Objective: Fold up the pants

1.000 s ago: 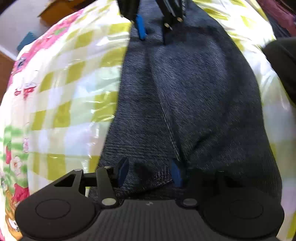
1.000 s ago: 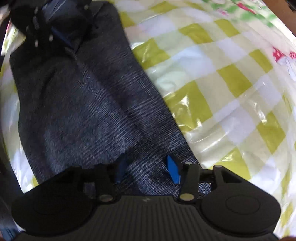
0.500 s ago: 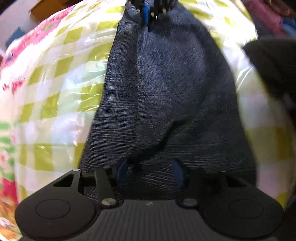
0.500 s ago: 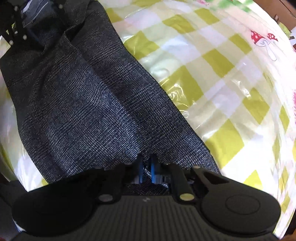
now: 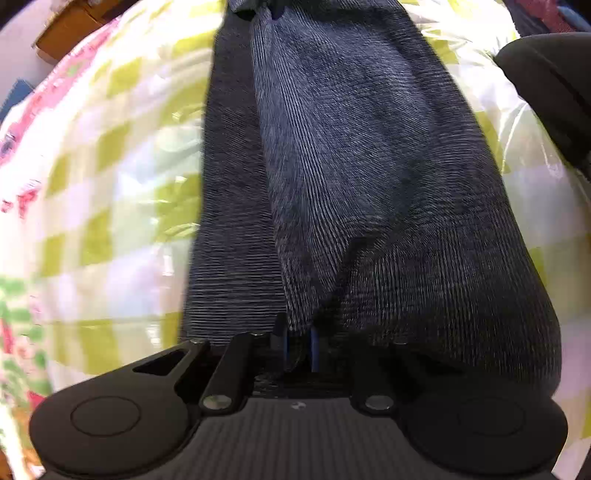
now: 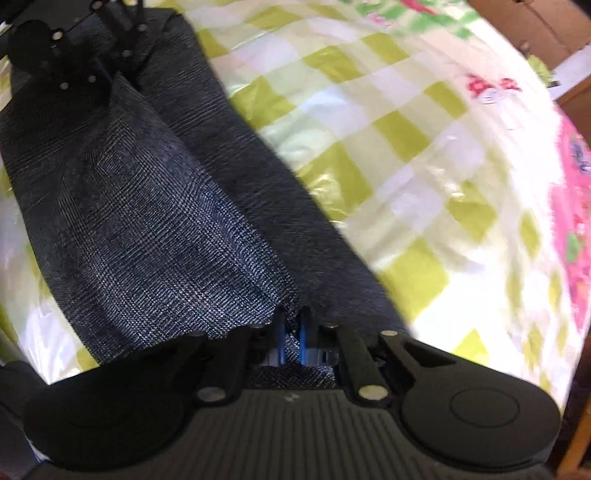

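Note:
Dark blue-grey checked pants point(image 5: 354, 177) lie lengthwise on a yellow-and-white checked tablecloth point(image 5: 110, 192). My left gripper point(image 5: 298, 345) is shut on one end of the pants, the cloth pinched between its blue pads and lifted into a fold. My right gripper point(image 6: 291, 338) is shut on the opposite end of the pants point(image 6: 155, 206), also lifting the edge. Each gripper shows at the far end in the other's view: the right one at the top of the left wrist view point(image 5: 255, 5), the left one at the upper left of the right wrist view point(image 6: 103, 74).
The tablecloth point(image 6: 388, 140) has a glossy plastic cover and pink and green prints near its edges. A dark object point(image 5: 550, 88) sits at the right edge of the left wrist view. Brown furniture point(image 6: 532, 26) stands beyond the table.
Both grippers went from open to shut on the pants' ends, the right one first. The cloth has risen and stretched between them, forming a lengthwise fold.

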The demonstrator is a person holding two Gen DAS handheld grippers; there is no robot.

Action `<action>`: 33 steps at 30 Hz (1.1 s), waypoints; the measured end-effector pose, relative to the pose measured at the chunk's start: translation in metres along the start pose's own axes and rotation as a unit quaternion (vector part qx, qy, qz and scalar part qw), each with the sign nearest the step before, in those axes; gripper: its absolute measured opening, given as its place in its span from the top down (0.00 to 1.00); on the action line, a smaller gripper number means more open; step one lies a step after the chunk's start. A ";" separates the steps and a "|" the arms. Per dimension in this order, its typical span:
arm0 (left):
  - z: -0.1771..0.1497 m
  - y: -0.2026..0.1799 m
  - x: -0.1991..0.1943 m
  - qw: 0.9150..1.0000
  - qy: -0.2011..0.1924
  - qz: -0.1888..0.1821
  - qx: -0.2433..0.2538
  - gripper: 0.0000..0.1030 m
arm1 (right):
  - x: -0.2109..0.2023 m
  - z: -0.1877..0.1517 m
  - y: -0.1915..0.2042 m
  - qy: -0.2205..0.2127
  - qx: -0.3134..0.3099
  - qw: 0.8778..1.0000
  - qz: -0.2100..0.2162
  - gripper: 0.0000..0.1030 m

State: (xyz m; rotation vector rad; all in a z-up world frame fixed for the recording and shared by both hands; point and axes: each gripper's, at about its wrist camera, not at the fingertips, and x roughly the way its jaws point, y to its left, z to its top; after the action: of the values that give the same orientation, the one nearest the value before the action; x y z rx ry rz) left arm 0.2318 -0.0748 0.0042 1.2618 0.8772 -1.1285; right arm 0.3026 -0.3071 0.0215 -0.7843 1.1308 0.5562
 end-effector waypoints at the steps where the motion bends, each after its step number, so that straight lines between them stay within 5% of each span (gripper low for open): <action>1: 0.001 0.003 -0.004 1.000 -0.002 0.011 -0.002 0.75 | -0.007 0.000 -0.004 -0.005 0.006 1.000 -0.010 0.94; 5: 0.004 0.032 -0.022 0.998 -0.025 0.052 -0.039 0.75 | -0.025 0.000 -0.026 -0.034 0.044 0.997 -0.046 0.94; 7: 0.004 0.044 -0.015 0.997 -0.021 0.040 -0.063 0.72 | -0.009 0.002 -0.041 -0.017 0.076 0.997 -0.022 0.93; 8: 0.004 0.048 -0.004 0.996 -0.016 0.046 -0.073 0.69 | 0.005 0.003 -0.046 -0.002 0.083 0.996 -0.016 0.91; 9: 0.004 0.048 0.011 0.995 -0.005 0.072 -0.072 0.68 | 0.021 0.002 -0.046 -0.005 0.078 0.996 -0.040 0.78; 12: 0.001 0.040 0.035 0.991 0.006 0.115 -0.073 0.68 | 0.065 -0.002 -0.046 0.004 0.064 0.994 -0.092 0.71; 16: -0.002 0.024 0.025 0.982 0.004 0.170 -0.083 0.63 | 0.056 -0.025 -0.063 -0.039 0.131 0.984 -0.113 0.47; 20: 0.000 0.014 0.020 0.969 0.024 0.220 -0.107 0.58 | 0.011 -0.056 -0.075 -0.112 0.215 0.963 -0.120 0.43; 23: 0.010 -0.004 0.005 0.962 0.012 0.240 -0.126 0.58 | -0.032 -0.117 -0.081 -0.178 0.344 0.915 -0.113 0.39; 27: 0.037 -0.028 0.000 0.960 -0.017 0.246 -0.136 0.52 | -0.046 -0.210 -0.073 -0.203 0.515 0.829 -0.077 0.39; 31: 0.076 -0.056 -0.003 0.966 -0.040 0.224 -0.123 0.50 | -0.031 -0.270 -0.060 -0.220 0.607 0.761 -0.061 0.38; 33: 0.090 -0.068 0.000 0.970 -0.050 0.210 -0.112 0.49 | -0.024 -0.291 -0.063 -0.246 0.651 0.717 -0.040 0.38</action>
State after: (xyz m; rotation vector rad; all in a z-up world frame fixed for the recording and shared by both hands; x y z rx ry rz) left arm 0.1585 -0.1600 -0.0017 1.1242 0.6035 -0.7256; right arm 0.1730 -0.5758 -0.0017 0.5504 0.7014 -0.1967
